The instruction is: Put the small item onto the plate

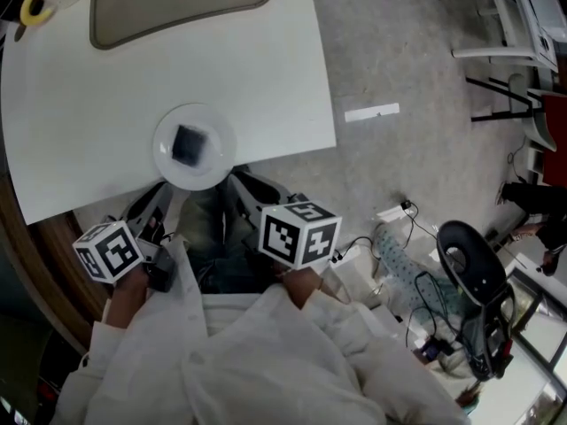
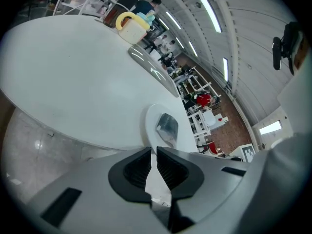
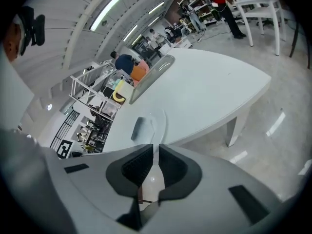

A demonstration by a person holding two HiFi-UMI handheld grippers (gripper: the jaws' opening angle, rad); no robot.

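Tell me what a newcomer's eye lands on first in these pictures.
A white plate sits at the near edge of the white table, with the small dark item lying on it. The left tongs and the right tongs are both shut and empty. They are held off the table's edge on the person's side, pointing toward the plate.

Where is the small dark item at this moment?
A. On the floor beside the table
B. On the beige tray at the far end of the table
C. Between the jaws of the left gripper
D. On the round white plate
D: in the head view the small item lies in the middle of the plate.
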